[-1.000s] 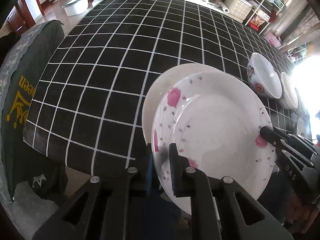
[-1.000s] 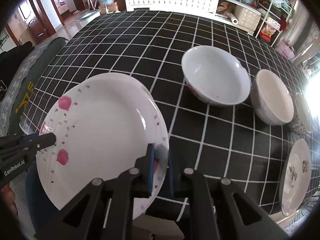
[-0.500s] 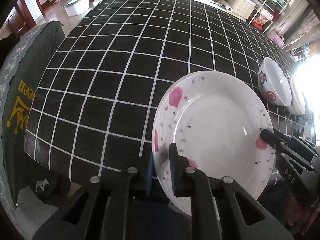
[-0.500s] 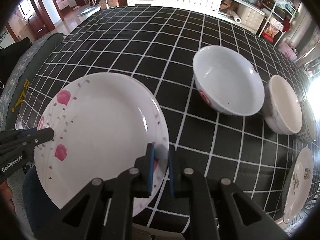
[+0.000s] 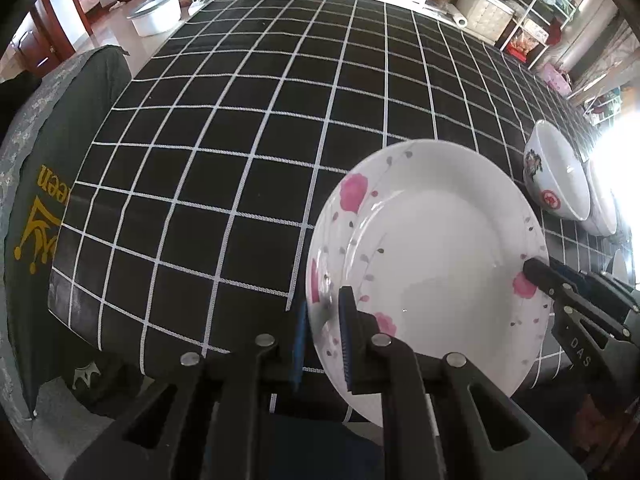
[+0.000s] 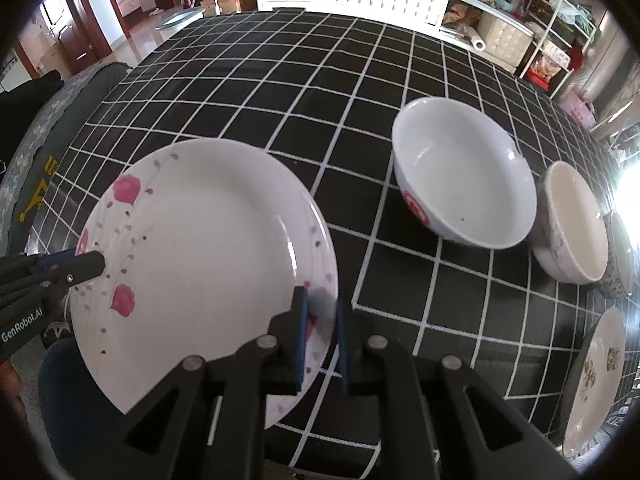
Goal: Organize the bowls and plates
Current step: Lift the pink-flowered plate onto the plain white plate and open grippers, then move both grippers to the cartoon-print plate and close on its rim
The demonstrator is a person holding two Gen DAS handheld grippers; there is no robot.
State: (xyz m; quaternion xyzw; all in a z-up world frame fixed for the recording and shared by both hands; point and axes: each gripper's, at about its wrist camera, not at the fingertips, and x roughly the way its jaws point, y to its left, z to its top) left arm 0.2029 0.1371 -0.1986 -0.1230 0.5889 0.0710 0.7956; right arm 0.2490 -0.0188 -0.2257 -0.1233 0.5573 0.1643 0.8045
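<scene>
The pink-flowered plate (image 6: 200,256) is held by both tools at once, low in the frame, over the near edge of the bench (image 5: 248,120). The left hand-held gripper (image 5: 324,340) is closed tight on the plate's rim at one side. The right hand-held gripper (image 6: 320,336) is closed tight on the rim at the other side. Only thin bits of rim are pinched.

The plate could slip out and break, because the rim is smooth and the hold is small. It could also tip if one side is let go too soon. A bump against the big bowl could chip it.

Farther up and to the right, the big white bowl (image 6: 464,172) is seen on the bench. Nothing is in it. Just beside it, the small cream bowl (image 6: 576,224) is seen, and it is empty too. A patterned plate (image 6: 596,376) lies at the lower right edge, with nothing on it.
</scene>
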